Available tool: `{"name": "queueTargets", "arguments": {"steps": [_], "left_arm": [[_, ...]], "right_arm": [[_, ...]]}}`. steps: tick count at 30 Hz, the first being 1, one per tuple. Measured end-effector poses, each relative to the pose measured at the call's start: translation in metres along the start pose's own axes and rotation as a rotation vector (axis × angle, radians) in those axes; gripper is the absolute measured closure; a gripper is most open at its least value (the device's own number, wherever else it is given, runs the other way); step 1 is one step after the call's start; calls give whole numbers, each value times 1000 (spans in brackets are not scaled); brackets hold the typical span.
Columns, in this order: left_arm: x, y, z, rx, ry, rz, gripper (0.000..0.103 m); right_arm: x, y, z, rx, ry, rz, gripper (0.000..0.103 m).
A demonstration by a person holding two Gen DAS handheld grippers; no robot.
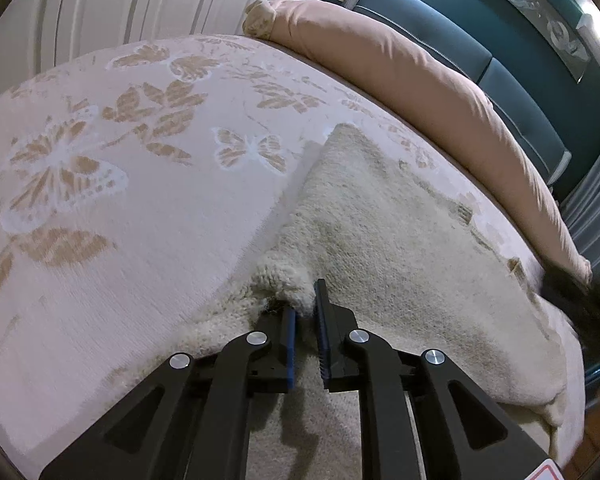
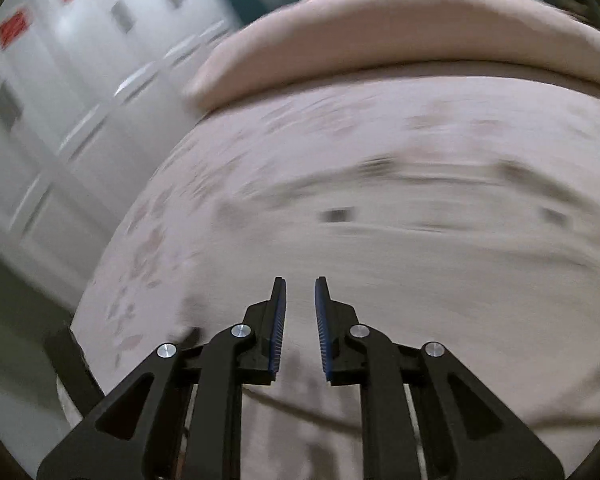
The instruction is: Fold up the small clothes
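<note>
A cream knitted garment (image 1: 380,240) lies spread on the bed in the left wrist view. My left gripper (image 1: 305,300) is shut on a bunched edge of the garment (image 1: 284,280) at its near left side, with the fabric pinched between the blue pads. In the right wrist view, blurred by motion, my right gripper (image 2: 300,284) is open and empty above the cream garment (image 2: 420,248). A dark blurred shape at the right edge of the left wrist view may be the right gripper.
The bed has a pale cover with butterfly and leaf patterns (image 1: 100,168). A long pinkish bolster pillow (image 1: 400,68) lies along the teal headboard (image 1: 520,92). White cupboard doors (image 1: 120,4) stand beyond the bed. The bed edge drops off at left (image 2: 72,320).
</note>
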State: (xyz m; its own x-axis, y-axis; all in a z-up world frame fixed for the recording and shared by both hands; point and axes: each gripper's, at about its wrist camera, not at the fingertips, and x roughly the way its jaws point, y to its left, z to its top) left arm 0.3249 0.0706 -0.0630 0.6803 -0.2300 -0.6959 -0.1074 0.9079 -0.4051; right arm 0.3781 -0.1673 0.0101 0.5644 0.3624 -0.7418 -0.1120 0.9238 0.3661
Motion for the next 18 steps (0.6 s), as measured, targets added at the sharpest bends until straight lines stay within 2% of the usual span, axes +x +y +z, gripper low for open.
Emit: {"name": "queueTargets", "arguments": {"steps": [3, 5, 7, 10, 11, 12, 13, 14, 15, 17, 18], "left_arm": [[1, 2, -1, -8, -2, -11, 91], [2, 3, -2, -8, -6, -15, 91], [2, 4, -3, -12, -8, -23, 91], [3, 7, -4, -22, -11, -39, 91], [4, 8, -4, -23, -12, -44, 91], [4, 8, -4, -23, -12, -45, 91], [4, 8, -4, -23, -13, -45, 91], [4, 7, -4, -20, -13, -42, 91], [5, 7, -4, -18, -12, -40, 91], [5, 6, -4, -14, -12, -35, 91], [5, 6, -4, -11, -12, -31, 90]], "right_arm": [[53, 28, 11, -68, 104, -19, 86], [68, 20, 10, -89, 136, -85, 86], [62, 1, 6, -89, 127, -94, 87], [22, -55, -2, -31, 72, -172, 88], [2, -87, -7, 31, 49, -177, 90], [-18, -113, -14, 94, 27, -187, 89], [-45, -147, -23, 165, -3, -293, 86], [-66, -168, -31, 212, -28, -343, 85], [-86, -187, -40, 266, -59, -353, 83], [-131, -217, -62, 374, -137, -370, 64], [-145, -223, -70, 394, -161, -374, 62]]}}
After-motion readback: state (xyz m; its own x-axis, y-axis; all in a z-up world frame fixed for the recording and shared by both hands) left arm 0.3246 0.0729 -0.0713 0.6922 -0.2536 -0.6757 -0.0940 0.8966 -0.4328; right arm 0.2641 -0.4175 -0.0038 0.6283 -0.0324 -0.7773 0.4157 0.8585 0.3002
